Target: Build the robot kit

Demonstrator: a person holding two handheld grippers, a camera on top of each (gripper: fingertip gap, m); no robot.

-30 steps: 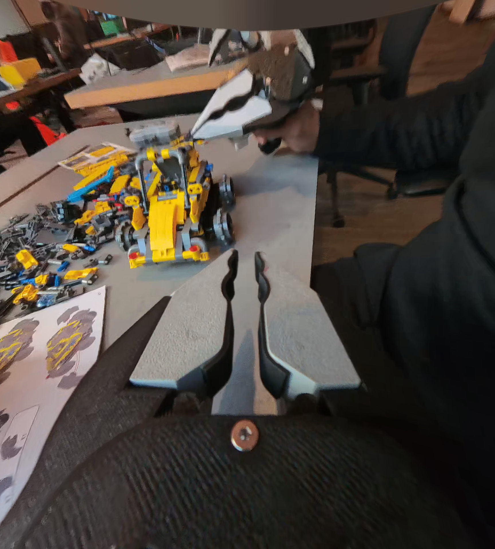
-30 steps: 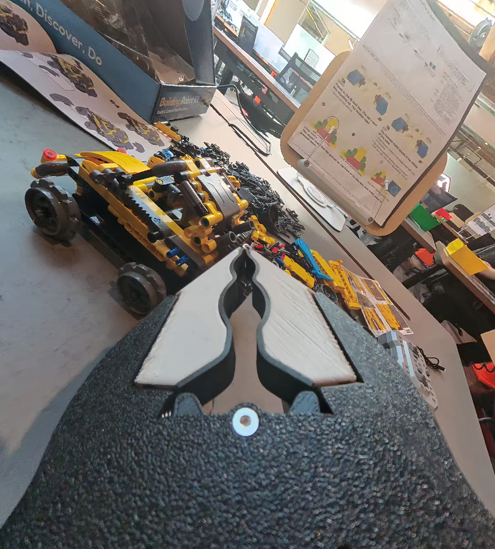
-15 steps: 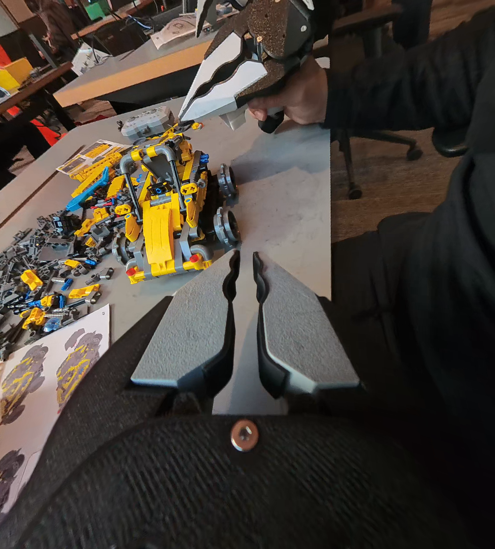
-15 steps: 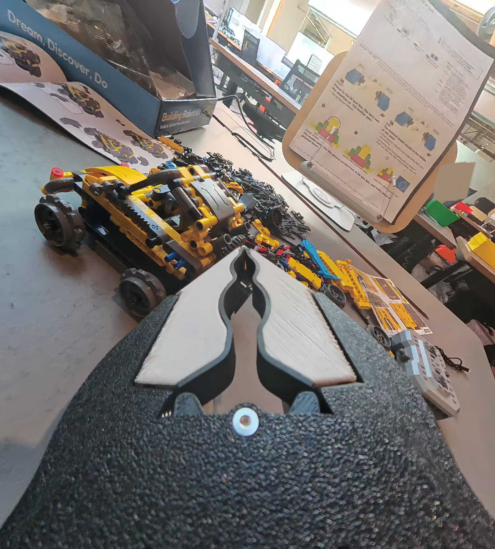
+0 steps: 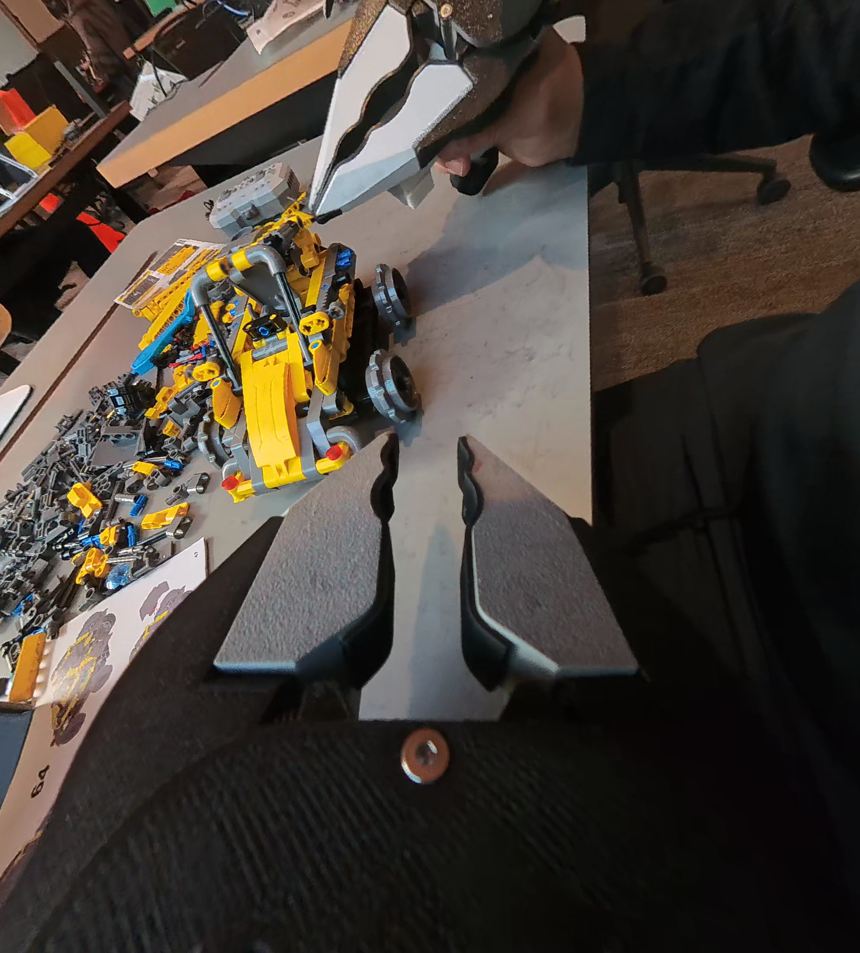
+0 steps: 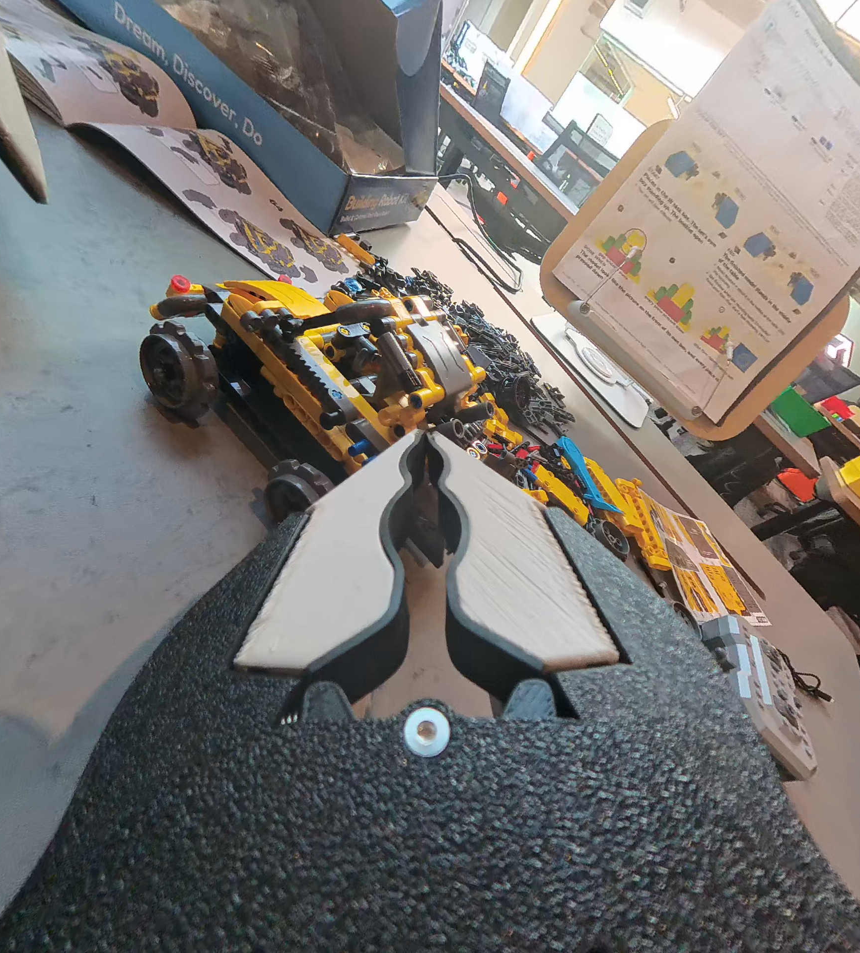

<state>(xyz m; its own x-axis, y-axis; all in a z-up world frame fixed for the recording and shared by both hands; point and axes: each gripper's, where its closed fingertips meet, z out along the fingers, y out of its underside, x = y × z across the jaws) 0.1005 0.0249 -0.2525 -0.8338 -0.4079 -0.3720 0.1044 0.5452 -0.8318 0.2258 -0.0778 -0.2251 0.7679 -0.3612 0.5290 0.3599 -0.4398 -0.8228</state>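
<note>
Yellow brick vehicle point(image 5: 283, 371) stands on the grey worktop point(image 5: 500, 371). Left claw point(image 5: 427, 447) hovers narrowly parted, empty, near its front; right claw point(image 6: 425, 437), tips together, empty, at its rear. Blue box point(image 6: 283, 129) beyond, contents unclear.

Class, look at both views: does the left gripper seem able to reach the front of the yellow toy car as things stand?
Probably yes. The left gripper is open, with only bare table between it and the front of the yellow toy car; the right gripper sits at the rear.
</note>
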